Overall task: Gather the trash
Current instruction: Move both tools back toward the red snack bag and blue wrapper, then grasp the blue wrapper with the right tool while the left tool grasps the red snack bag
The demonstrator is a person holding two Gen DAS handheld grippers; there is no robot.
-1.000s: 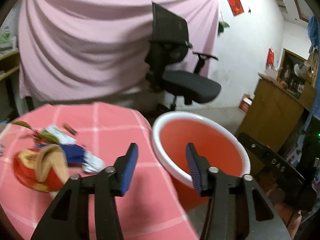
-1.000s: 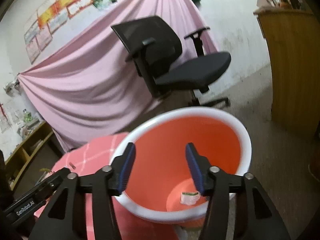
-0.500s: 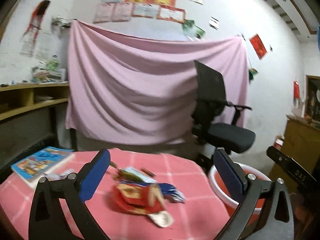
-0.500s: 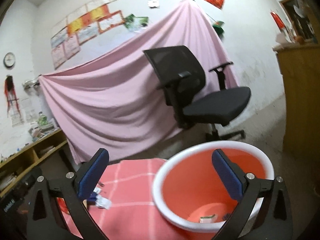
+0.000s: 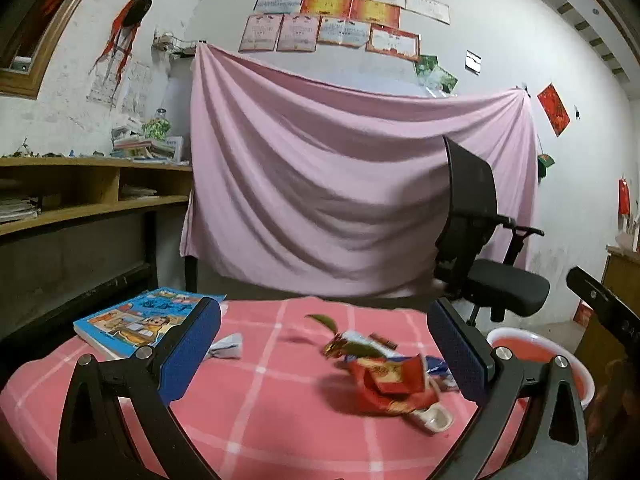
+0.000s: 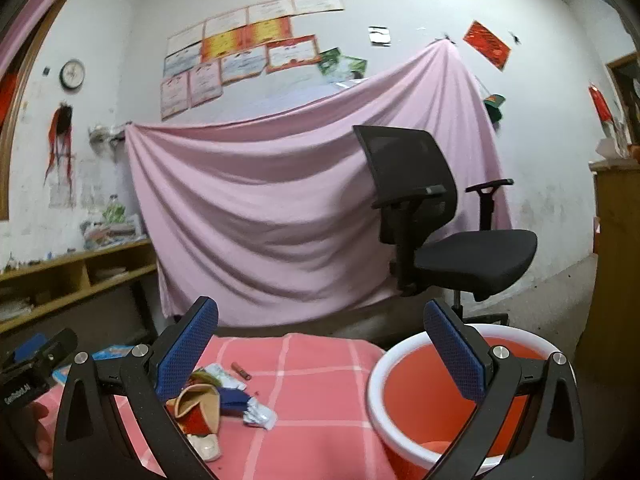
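Both the left gripper point(image 5: 324, 354) and right gripper point(image 6: 320, 354) gape wide, empty. Red wrapper point(image 5: 390, 386) and other scraps litter the tablecloth point(image 5: 256, 400); the red bin point(image 6: 420, 404) seems nearly empty.

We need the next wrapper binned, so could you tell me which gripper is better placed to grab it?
Left, probably: the open left gripper frames the red wrapper, while the open right gripper points nearer the bucket.

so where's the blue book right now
In the left wrist view the book lies at the table's far left edge, just behind the left gripper's left finger, with a crumpled white wrapper to its right.
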